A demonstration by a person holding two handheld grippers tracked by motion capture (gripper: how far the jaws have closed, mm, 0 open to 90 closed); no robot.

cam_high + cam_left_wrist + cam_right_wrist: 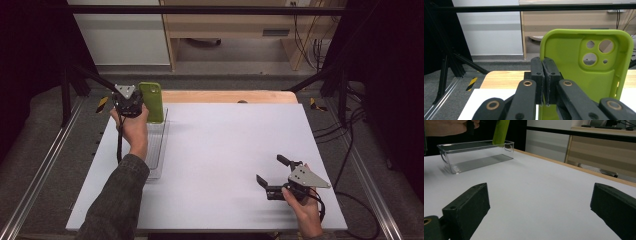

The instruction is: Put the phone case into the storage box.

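In the high view, the left gripper point(134, 106) is holding a green phone case point(152, 101) upright over the far end of a clear plastic bin point(156, 146) at the left side of the white table point(225, 150). The right gripper point(274, 176) is resting low near the front right edge, well apart from the bin, its jaws spread and holding nothing.

In the left gripper view, the jaws are pinching the case point(584, 65) at its left edge, pads pressed together on the thin wall. The case is standing upright, camera cut-outs at the top.

In the right gripper view, the bin point(476, 155) is looking empty, its ribbed floor bare, though the far end is partly hidden by the case point(501, 131); whether the case's lower edge is touching the bin is hard to tell. Judging the step as placing the case inside, lowering it straight and tilting it along the bin's length before letting go should be keeping it off the rim.
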